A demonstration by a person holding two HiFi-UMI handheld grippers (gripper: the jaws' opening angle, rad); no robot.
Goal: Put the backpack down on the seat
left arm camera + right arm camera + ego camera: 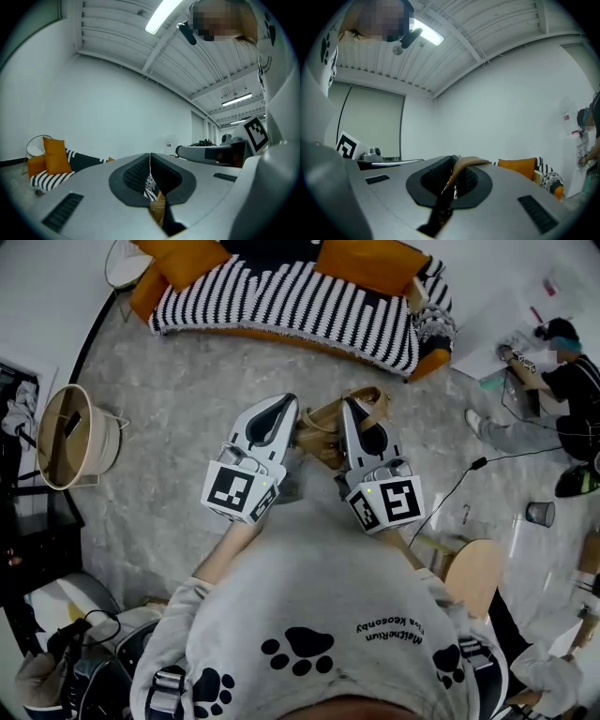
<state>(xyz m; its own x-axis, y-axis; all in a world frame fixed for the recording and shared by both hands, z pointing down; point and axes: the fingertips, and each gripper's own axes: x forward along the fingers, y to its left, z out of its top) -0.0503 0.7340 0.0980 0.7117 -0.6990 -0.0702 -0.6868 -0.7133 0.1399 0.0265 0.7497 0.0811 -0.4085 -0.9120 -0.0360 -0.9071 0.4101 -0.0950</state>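
Note:
The tan backpack (pixel 323 432) hangs between my two grippers, above the grey floor and short of the sofa (pixel 281 296). The sofa has a black-and-white striped cover and orange cushions (pixel 361 261). My left gripper (pixel 286 401) is shut beside the pack's left edge; in the left gripper view its jaws (pixel 150 161) meet, with a tan strap (pixel 158 208) caught low between them. My right gripper (pixel 349 404) is shut on another tan strap (pixel 468 162), which curls over its jaw tip in the right gripper view. Most of the pack is hidden behind the grippers.
A woven basket (pixel 70 437) stands on the floor at the left beside a dark shelf. A round wooden stool (pixel 476 573) is at my right. A person (pixel 553 381) sits on the floor far right, with a cable (pixel 459 488) and a cup (pixel 539 513) nearby.

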